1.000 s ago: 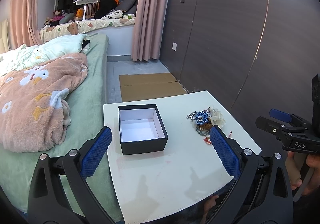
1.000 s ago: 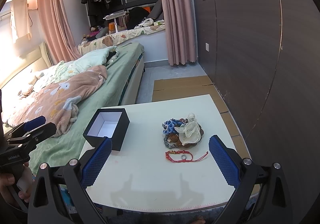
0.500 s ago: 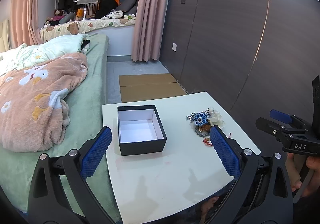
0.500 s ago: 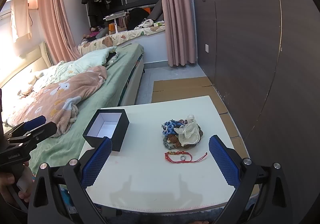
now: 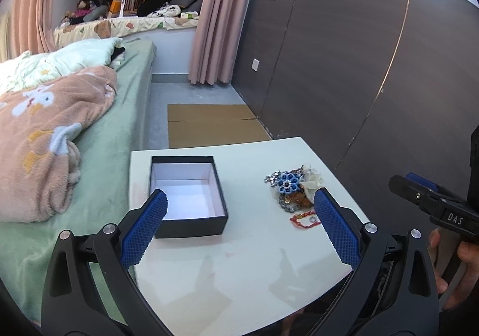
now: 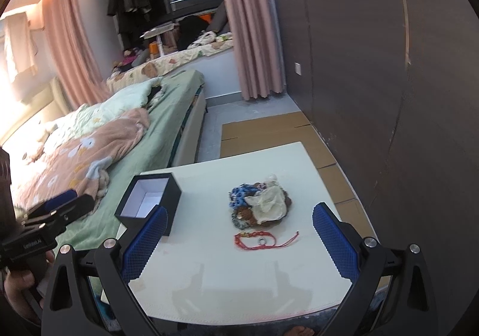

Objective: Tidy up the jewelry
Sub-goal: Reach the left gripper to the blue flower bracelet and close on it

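Both of my grippers hang with jaws spread wide and empty over a smooth white table (image 6: 209,276). My left gripper (image 5: 239,231) faces a square black box (image 5: 187,195), open, white-lined, nothing inside. My right gripper (image 6: 239,240) faces a tangled jewelry heap (image 6: 259,204) right of the box: blue beads, chain, cream fabric. In front of the heap lies a thin red cord bracelet (image 6: 263,240). I judge it best pinched low, at its loop, first.

A green-sheeted bed (image 5: 119,138) with a peach blanket (image 5: 45,132) faces dark wall panels (image 5: 344,66), with pink curtains (image 5: 215,15) by the window and flattened cardboard (image 5: 212,126) on the grey floor.
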